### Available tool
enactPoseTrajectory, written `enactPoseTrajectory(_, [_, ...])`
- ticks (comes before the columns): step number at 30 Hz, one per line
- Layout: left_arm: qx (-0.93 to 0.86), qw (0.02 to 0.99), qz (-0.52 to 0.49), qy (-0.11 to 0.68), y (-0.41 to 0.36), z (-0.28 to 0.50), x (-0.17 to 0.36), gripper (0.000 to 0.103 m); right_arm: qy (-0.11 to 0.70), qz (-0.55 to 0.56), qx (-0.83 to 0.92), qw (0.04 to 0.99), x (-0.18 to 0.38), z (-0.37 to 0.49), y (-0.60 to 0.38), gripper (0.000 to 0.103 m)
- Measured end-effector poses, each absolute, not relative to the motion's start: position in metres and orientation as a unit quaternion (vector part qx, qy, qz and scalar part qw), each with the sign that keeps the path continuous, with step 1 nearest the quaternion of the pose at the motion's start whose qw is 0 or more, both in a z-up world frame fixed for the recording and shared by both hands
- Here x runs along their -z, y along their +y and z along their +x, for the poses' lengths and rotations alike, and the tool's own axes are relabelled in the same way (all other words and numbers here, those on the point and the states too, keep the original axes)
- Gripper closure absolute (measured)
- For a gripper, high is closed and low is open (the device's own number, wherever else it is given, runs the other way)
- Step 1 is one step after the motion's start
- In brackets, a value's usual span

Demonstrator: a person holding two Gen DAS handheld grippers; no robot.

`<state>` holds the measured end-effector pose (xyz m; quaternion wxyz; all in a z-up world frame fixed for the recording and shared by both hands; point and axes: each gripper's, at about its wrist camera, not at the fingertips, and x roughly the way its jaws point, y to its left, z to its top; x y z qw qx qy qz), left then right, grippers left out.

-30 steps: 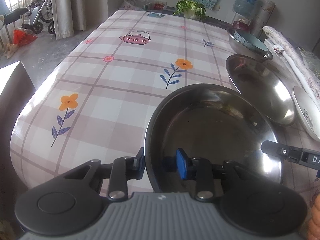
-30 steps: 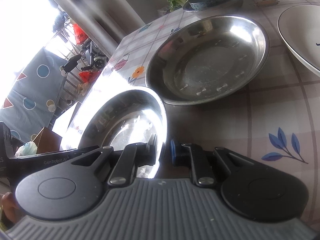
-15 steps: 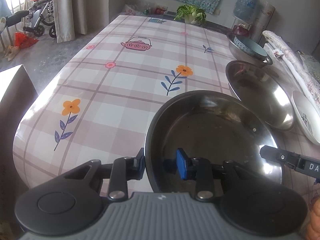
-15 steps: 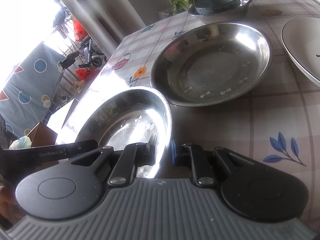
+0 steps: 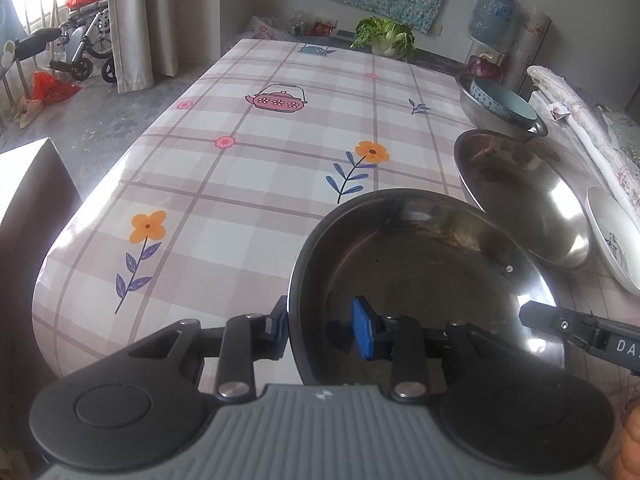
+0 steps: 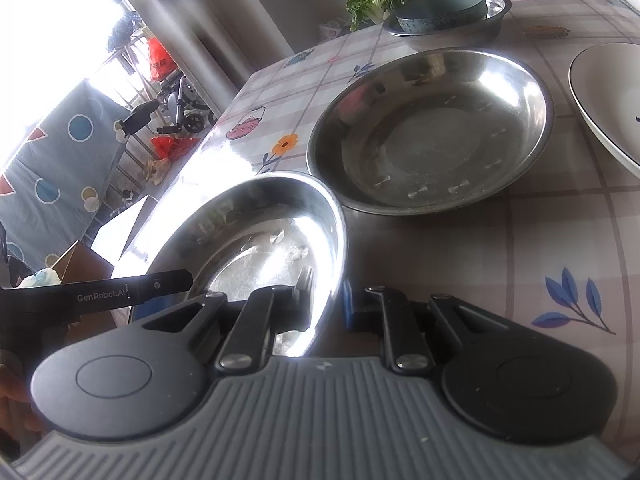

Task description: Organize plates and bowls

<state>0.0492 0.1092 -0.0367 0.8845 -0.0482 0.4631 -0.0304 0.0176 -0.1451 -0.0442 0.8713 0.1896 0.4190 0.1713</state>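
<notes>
- A shallow, shiny steel plate with a rolled rim is held over the near edge of the checked, flowered table.
- The left hand-held gripper and the right hand-held gripper are each clamped on its rim.
- A larger steel plate lies just beyond.

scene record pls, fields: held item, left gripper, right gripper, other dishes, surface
held item: small steel dish, gripped at two sides of its rim
left gripper: straddles the near rim, one finger outside, blue pad inside
right gripper: shut on the rim
other dishes: bigger steel dish beyond; white plate beside it; blue bowl inside a steel basin
surface: table under a plaid flowered cloth
</notes>
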Motion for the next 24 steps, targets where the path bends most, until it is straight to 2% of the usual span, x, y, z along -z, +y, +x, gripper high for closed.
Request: enactPoseTrajectory(24, [0.024, 0.886, -0.020, 0.462, 0.101, 0.060, 0.042, 0.069, 0.421, 0.175, -0.166, 0.875, 0.047, 0.017, -0.140, 0.088])
